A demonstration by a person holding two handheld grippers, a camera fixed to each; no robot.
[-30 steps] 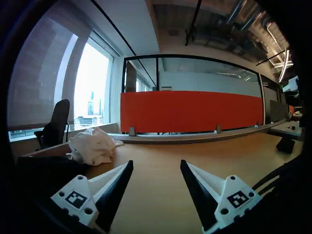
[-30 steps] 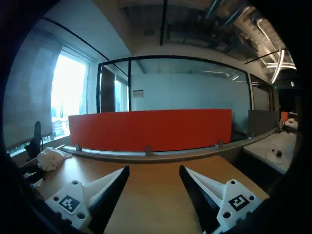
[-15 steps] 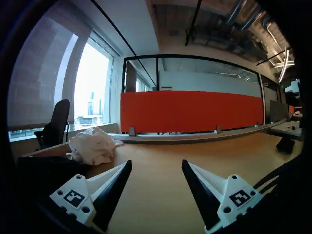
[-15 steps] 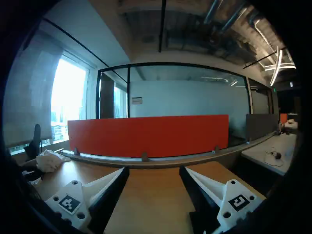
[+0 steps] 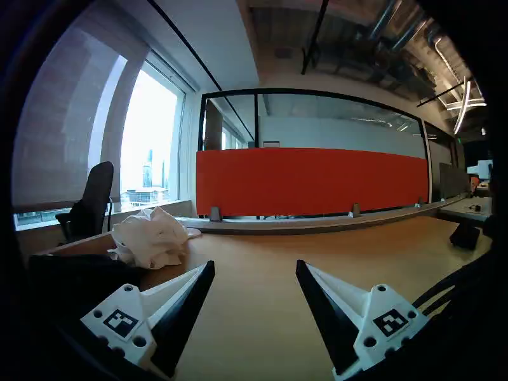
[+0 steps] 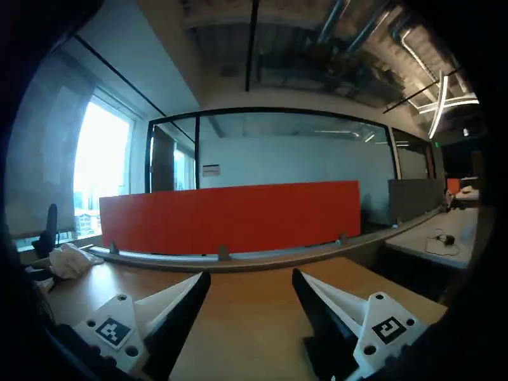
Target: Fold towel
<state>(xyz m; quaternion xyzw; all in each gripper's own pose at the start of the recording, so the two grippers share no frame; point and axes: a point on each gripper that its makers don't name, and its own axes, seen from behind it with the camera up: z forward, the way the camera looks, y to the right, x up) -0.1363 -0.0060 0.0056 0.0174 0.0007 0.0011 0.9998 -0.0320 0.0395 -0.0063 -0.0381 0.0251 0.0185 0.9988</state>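
In the left gripper view, an office chair (image 5: 92, 200) stands far left by the window (image 5: 149, 159). Next comes the towel (image 5: 152, 238), a crumpled white heap on the wooden desk (image 5: 260, 317) toward its back-left corner, ahead and left of my left gripper (image 5: 254, 263). That gripper's fingers are spread wide, holding nothing. Each finger carries a square black-and-white marker (image 5: 120, 322). Bare wood runs from the fingertips to the red divider (image 5: 311, 181) along the back edge. A small black object (image 5: 465, 236) sits far right.

In the right gripper view, the towel (image 6: 68, 260) lies far left, well apart from my right gripper (image 6: 251, 273), whose fingers are likewise spread and hold nothing. A sign (image 6: 211, 170) on the wall behind is too small to read. The desk's right edge falls away just past the right finger, and a white desk (image 6: 438, 232) lies beyond the gap.
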